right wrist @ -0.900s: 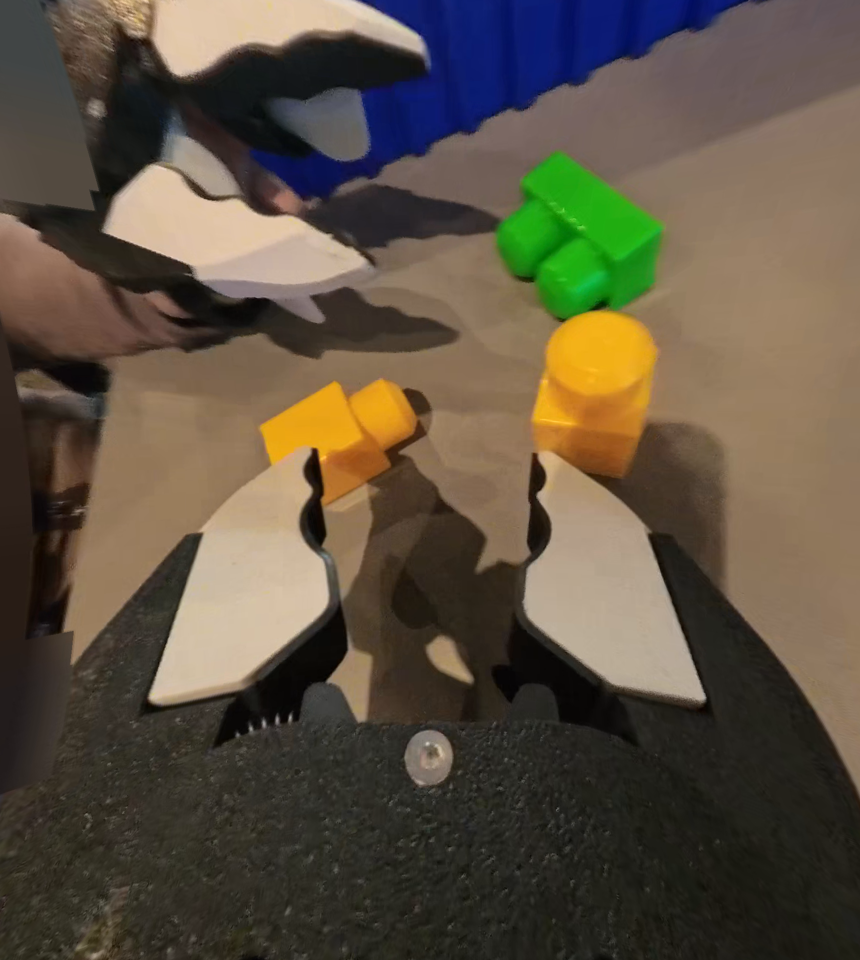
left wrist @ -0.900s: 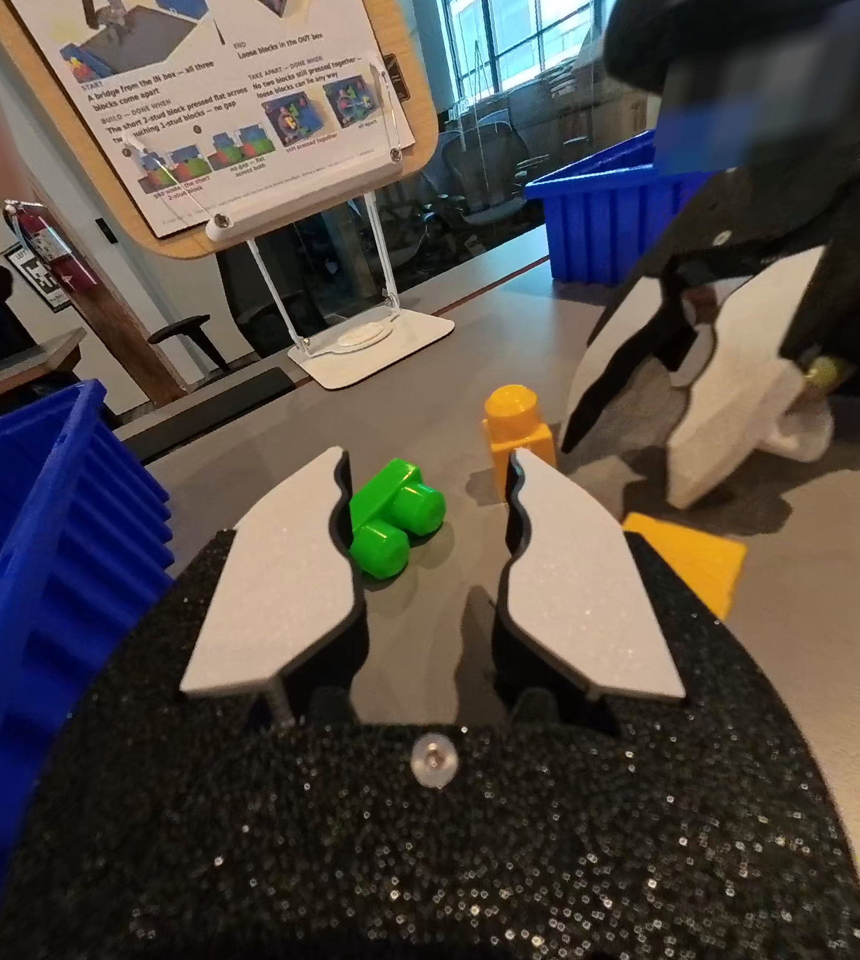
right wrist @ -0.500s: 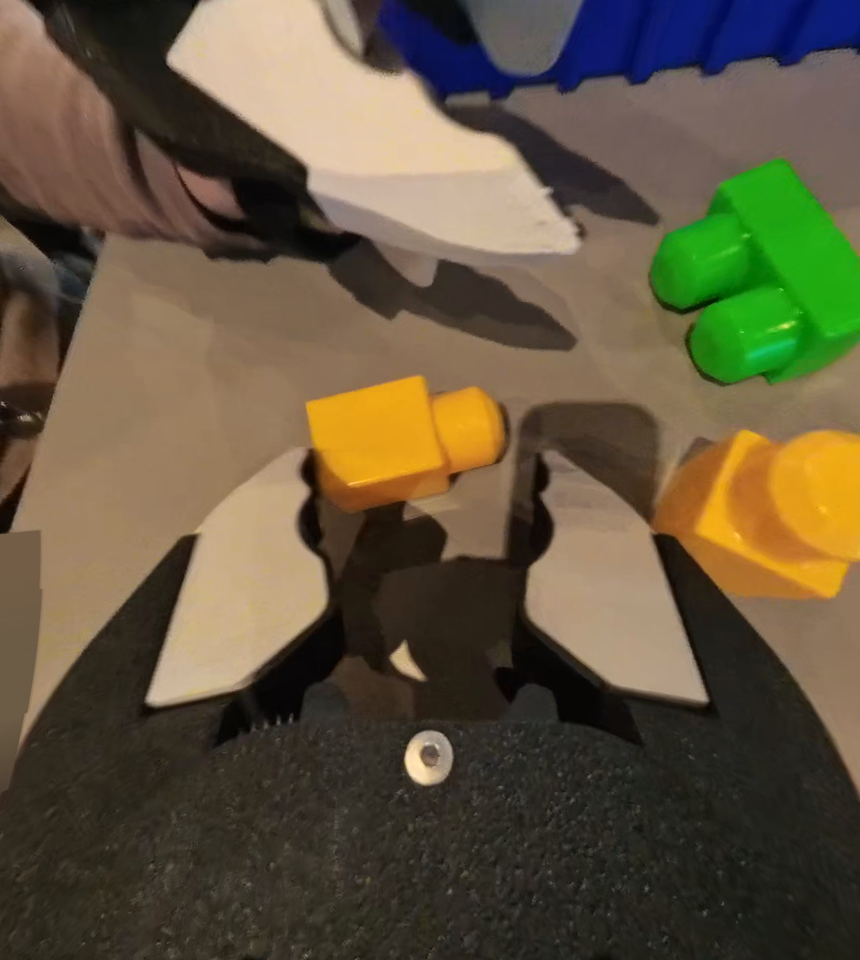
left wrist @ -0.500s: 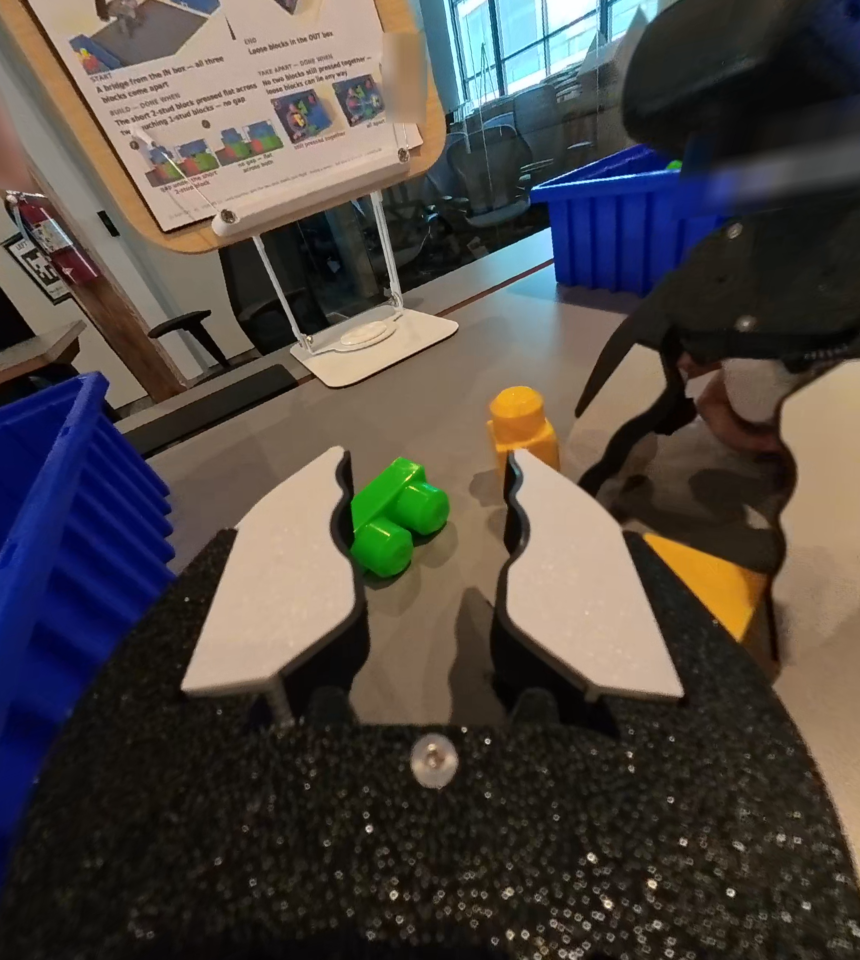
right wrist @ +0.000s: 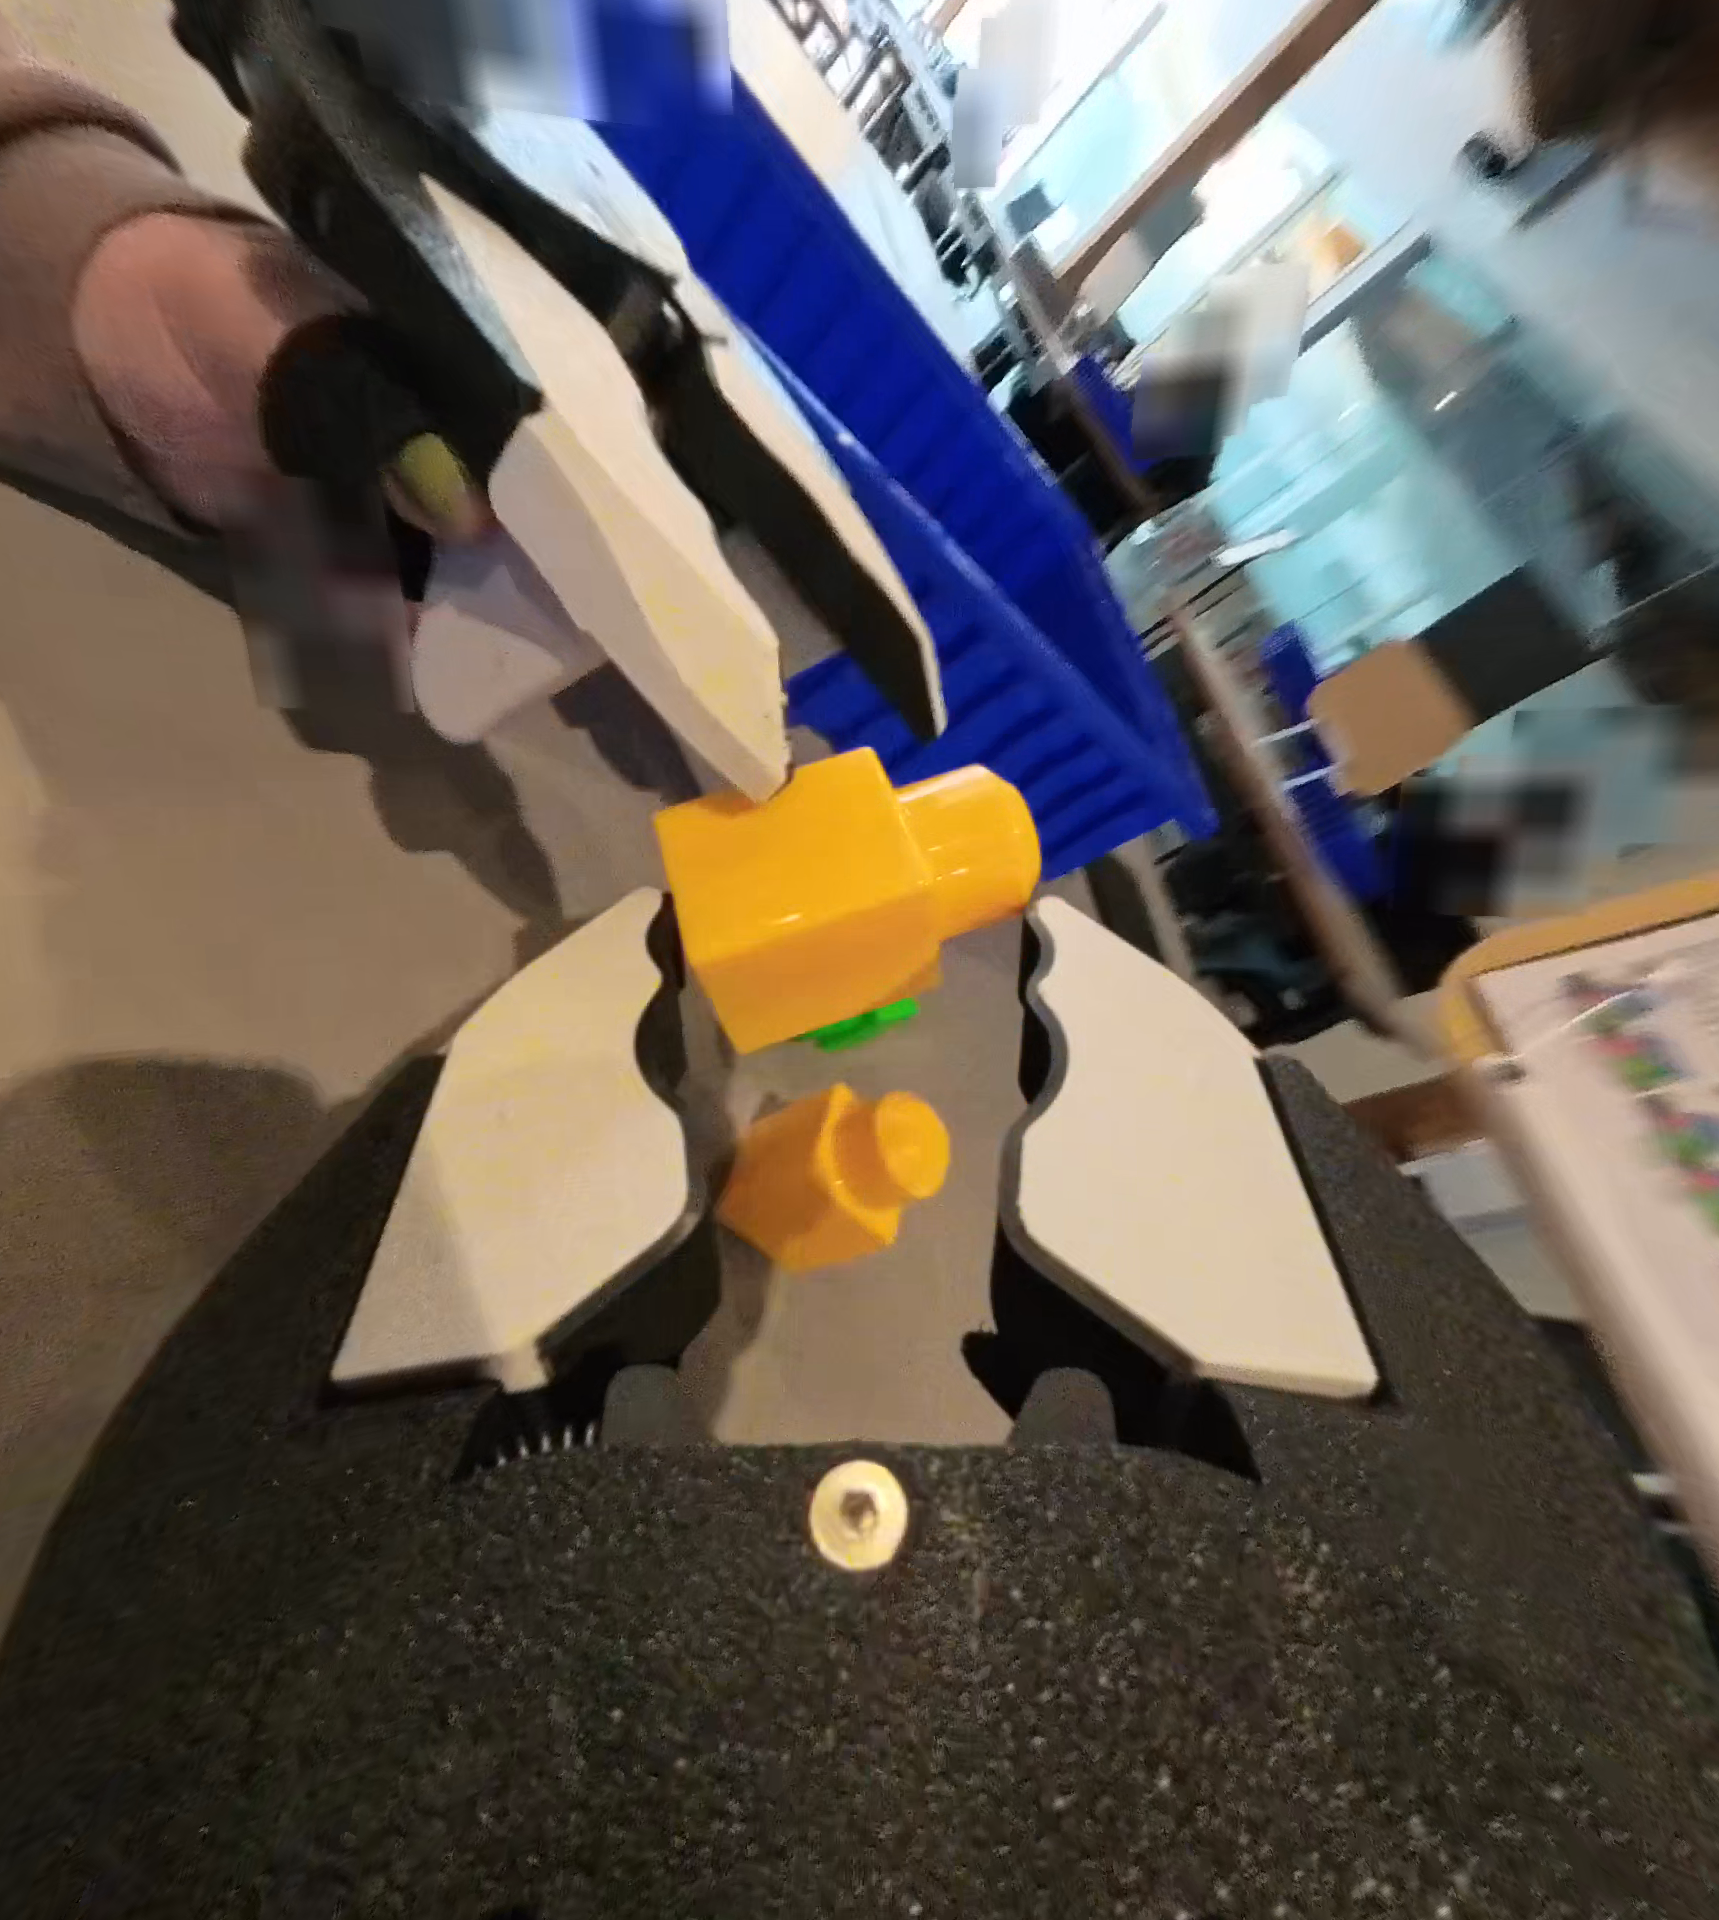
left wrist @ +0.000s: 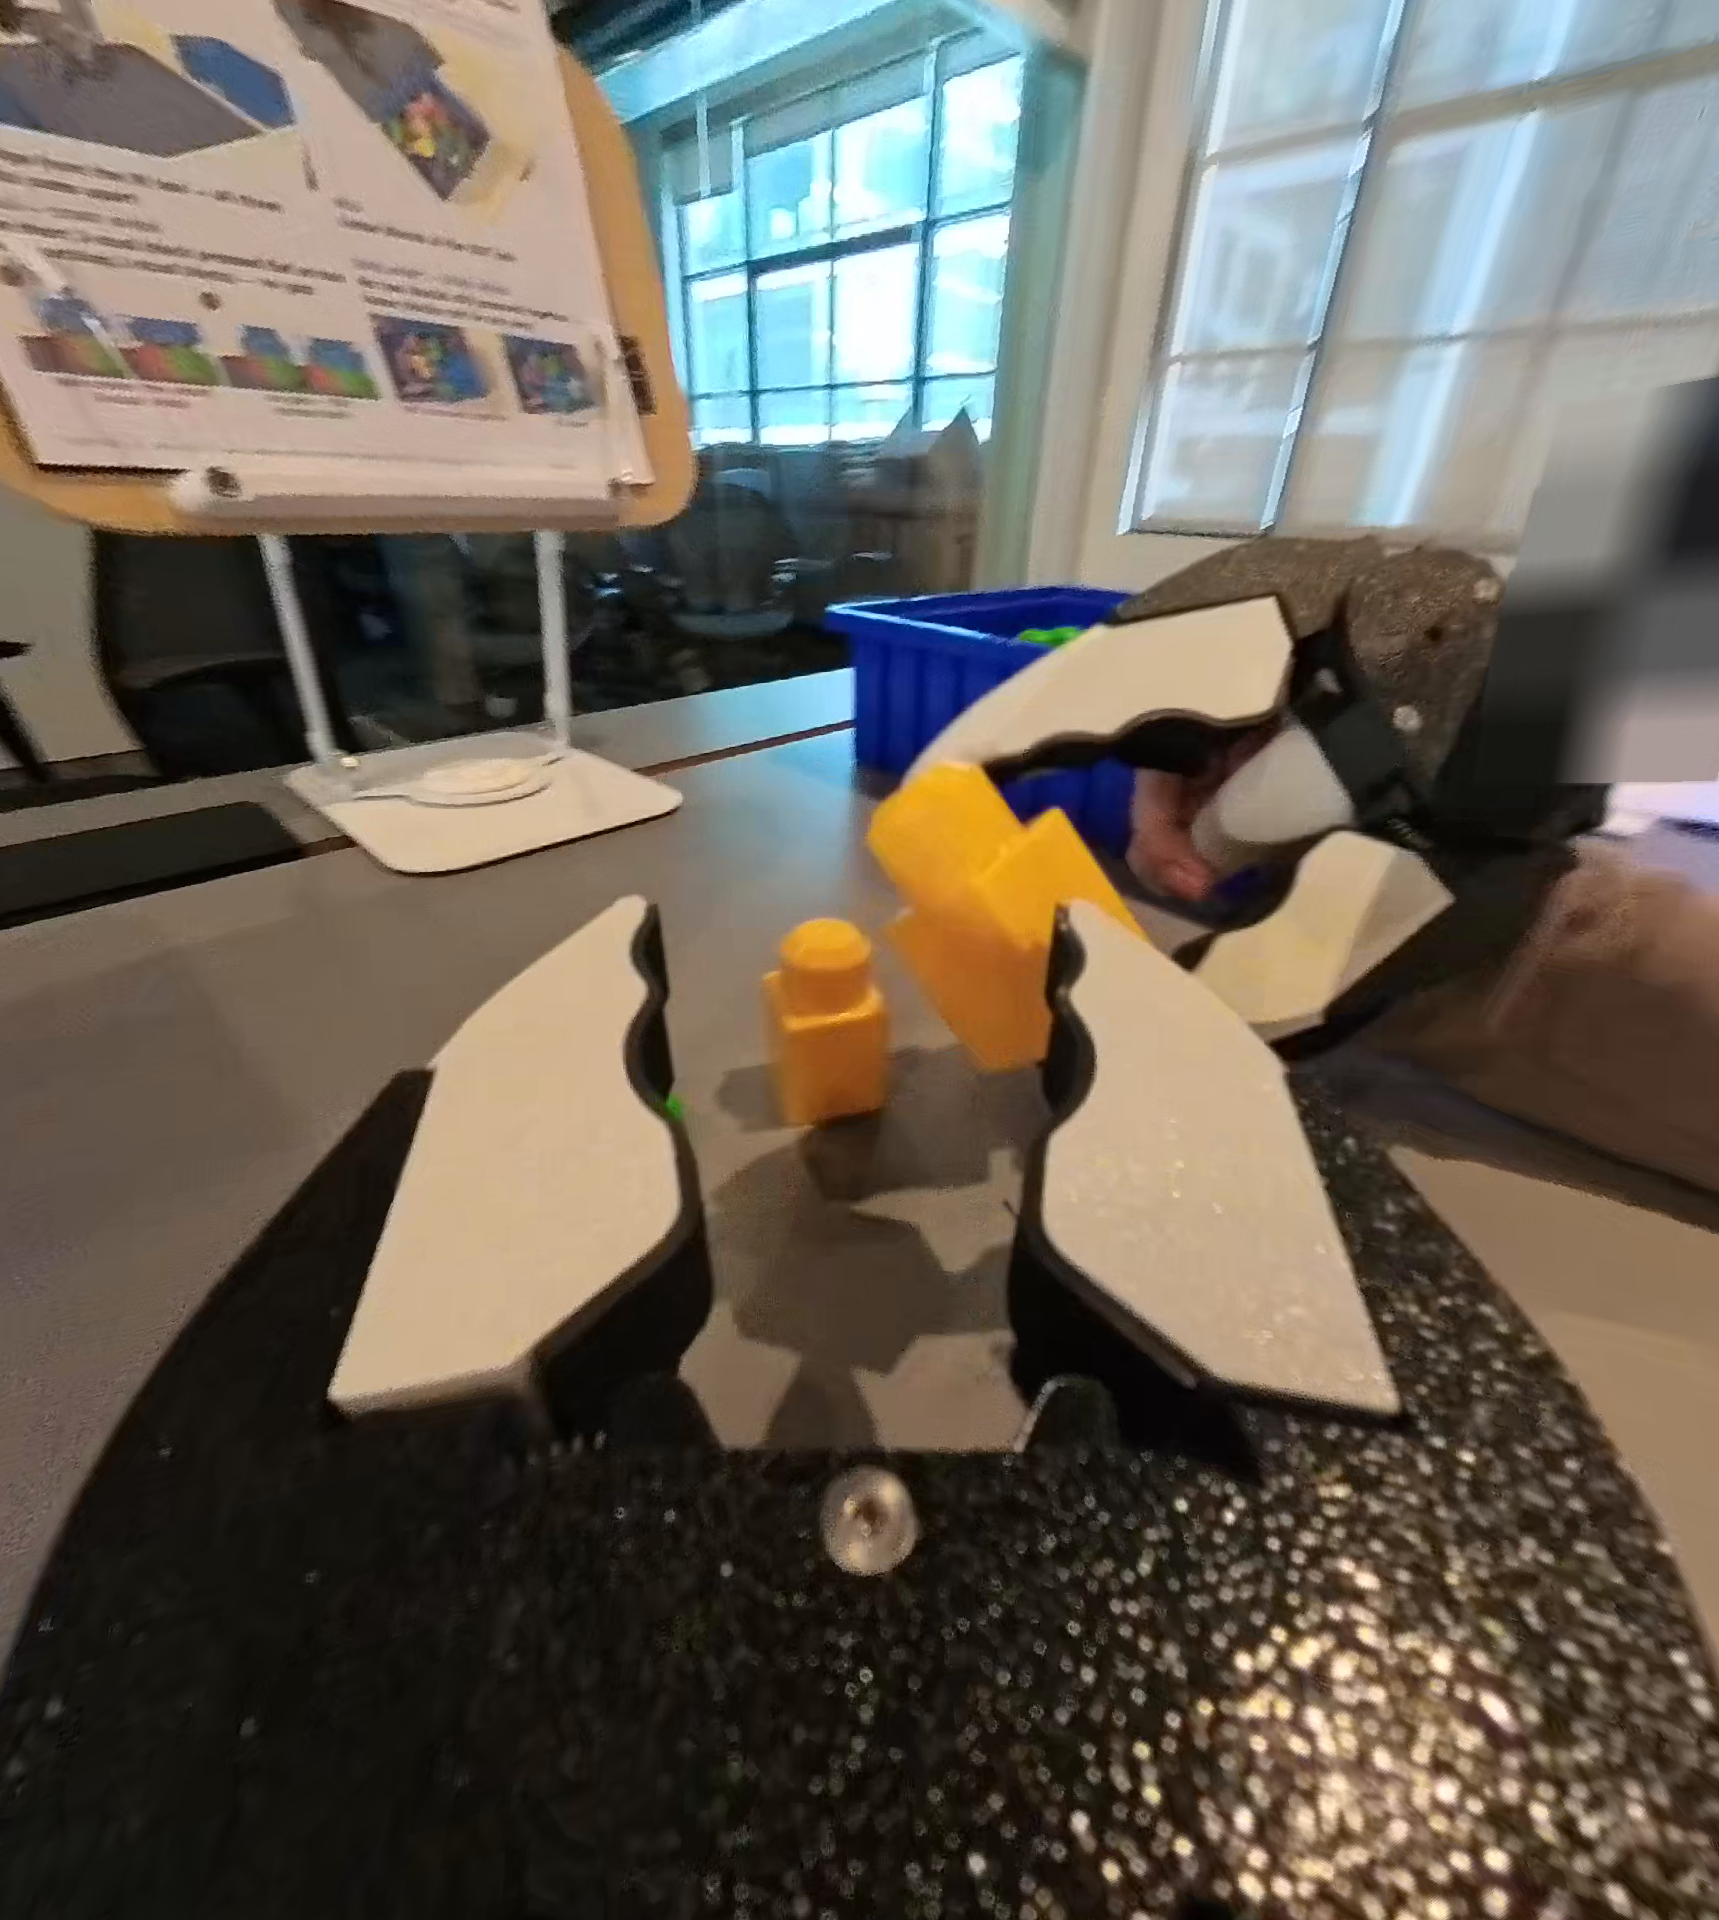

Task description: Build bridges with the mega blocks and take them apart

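My right gripper [right wrist: 844, 914] is shut on an orange one-stud block [right wrist: 803, 904] and holds it lengthwise, tilted, above the grey table [left wrist: 211, 987]. The held block [left wrist: 980, 914] and the right gripper's fingers [left wrist: 1177, 665] also show in the left wrist view. A second orange one-stud block [left wrist: 824, 1023] stands upright on the table, just ahead of my open, empty left gripper [left wrist: 852, 916]. It also shows below the held block [right wrist: 834, 1174]. The left gripper's fingertip [right wrist: 730, 717] touches or nearly touches the held block. A green block [right wrist: 855, 1029] is mostly hidden.
One blue bin [left wrist: 938, 665] stands at the back right and holds green pieces. Another blue bin [right wrist: 938, 468] is close behind the left gripper. An instruction board [left wrist: 294, 260] on a clear stand with a white base [left wrist: 491, 800] is at the back of the table. The tips of both grippers are at nearly the same place.
My right gripper closed on the lying orange block and lifted it off the table. My left gripper swung right, from the green block to the upright orange block.
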`<state>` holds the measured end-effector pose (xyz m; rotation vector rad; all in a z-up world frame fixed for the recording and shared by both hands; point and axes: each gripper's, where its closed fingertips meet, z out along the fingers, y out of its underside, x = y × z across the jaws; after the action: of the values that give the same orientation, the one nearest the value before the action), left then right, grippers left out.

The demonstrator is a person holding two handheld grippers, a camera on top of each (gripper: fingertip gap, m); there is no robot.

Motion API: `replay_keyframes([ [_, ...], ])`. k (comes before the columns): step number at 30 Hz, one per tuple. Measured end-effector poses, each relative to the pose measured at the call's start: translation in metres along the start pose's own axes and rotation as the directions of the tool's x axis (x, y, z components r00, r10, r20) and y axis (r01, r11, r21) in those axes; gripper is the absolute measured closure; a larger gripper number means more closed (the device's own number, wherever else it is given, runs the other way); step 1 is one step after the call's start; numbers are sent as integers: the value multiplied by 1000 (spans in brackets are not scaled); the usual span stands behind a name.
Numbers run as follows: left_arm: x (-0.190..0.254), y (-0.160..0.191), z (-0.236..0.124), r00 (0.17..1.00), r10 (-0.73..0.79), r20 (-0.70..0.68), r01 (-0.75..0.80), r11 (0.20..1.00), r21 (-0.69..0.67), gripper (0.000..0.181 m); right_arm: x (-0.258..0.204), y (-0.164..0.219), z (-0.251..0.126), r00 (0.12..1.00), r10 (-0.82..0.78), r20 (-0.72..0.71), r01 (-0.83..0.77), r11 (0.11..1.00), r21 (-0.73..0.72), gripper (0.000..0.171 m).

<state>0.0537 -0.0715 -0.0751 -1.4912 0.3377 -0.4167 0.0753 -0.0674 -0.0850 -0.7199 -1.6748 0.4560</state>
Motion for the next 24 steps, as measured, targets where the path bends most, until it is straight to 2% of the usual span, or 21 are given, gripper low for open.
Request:
replay_keyframes([
  [5,24,3,3,966,-155,-206,151,988,-36,108,-5,-23,-1,988,-148,-37,151,985,80,110],
  [7,34,-1,-1,943,-174,-285,172,985,-33,132,-7,-24,1,984,-174,-44,177,982,72,109],
  [9,34,0,-1,943,-169,-287,165,986,-40,139,-7,-23,1,980,-193,-53,196,979,62,109],
  [11,32,-1,-1,947,-159,-280,154,987,-40,140,-5,-21,2,986,-155,-61,159,985,62,104],
  [12,31,-2,-2,951,-144,-273,142,989,-27,140,-3,-19,2,991,-118,-55,121,991,59,94],
  [14,26,-5,-3,964,-107,-242,111,994,3,140,1,-15,0,999,34,-15,-33,998,61,78],
  [15,25,-5,-3,968,-88,-234,92,996,9,141,-1,-15,-2,989,142,48,-146,986,77,78],
  [17,26,-3,-3,972,-46,-231,47,999,0,141,-6,-22,-8,912,358,201,-385,915,120,86],
  [19,32,2,-1,972,23,-234,-27,1000,-16,141,-8,-28,-12,817,481,319,-539,833,125,99],
  [22,45,13,1,952,169,-256,-186,982,-40,141,-15,-30,-14,739,536,408,-618,781,93,113],
  [23,50,17,2,940,215,-264,-235,971,-47,141,-19,-32,-15,715,542,441,-631,772,74,121],
  [24,54,20,2,929,249,-273,-273,961,-52,141,-25,-32,-16,691,544,476,-636,771,43,139],
])
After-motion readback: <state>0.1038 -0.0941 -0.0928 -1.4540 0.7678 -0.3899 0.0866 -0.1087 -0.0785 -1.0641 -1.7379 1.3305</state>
